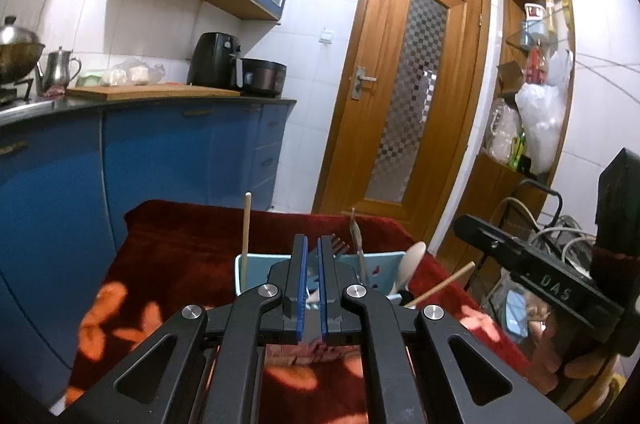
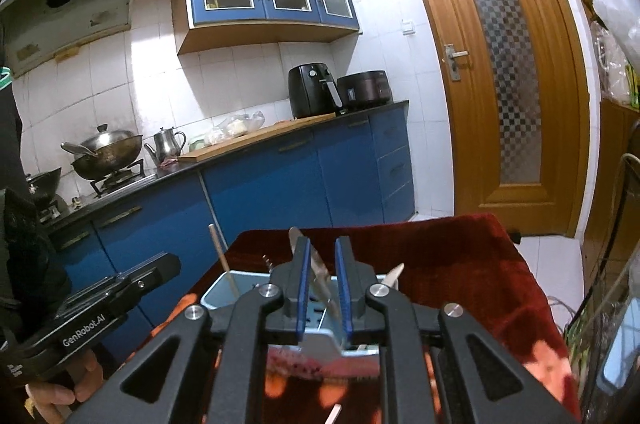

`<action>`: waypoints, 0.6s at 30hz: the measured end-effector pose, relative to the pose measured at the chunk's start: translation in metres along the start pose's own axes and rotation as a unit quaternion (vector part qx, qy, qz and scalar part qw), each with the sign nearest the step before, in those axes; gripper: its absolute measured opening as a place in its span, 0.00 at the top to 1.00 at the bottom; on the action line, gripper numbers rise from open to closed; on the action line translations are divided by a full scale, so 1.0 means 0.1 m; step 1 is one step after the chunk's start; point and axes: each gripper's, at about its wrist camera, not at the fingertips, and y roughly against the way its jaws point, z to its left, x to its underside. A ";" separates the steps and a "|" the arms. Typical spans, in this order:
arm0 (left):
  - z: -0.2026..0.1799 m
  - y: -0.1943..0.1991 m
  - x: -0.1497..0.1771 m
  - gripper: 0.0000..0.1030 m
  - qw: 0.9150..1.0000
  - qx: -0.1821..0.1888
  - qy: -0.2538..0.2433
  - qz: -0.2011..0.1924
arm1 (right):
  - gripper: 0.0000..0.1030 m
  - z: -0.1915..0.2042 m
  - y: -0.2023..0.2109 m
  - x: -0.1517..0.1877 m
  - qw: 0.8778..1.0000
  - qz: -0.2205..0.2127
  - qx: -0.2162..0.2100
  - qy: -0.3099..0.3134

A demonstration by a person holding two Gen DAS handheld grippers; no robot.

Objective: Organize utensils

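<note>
Right wrist view: the right gripper (image 2: 323, 288) has its jaws slightly apart with a knife (image 2: 316, 272) standing between them in the pale blue utensil holder (image 2: 218, 290), which sits mid-table on the red cloth (image 2: 460, 264). Whether the pads touch the blade is unclear. The left gripper (image 1: 314, 280) is closed, empty. A snagged blade could tip the holder.

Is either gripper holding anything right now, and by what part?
Nothing is held. The left gripper is shut on nothing. The right gripper has its pads apart; the knife blade shows in the gap, apparently untouched, standing in the blue caddy.
</note>
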 end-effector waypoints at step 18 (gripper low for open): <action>-0.24 0.40 0.35 0.96 0.997 0.005 -0.005 0.076 | 0.86 -0.03 0.58 0.37 0.996 0.085 0.029 -0.029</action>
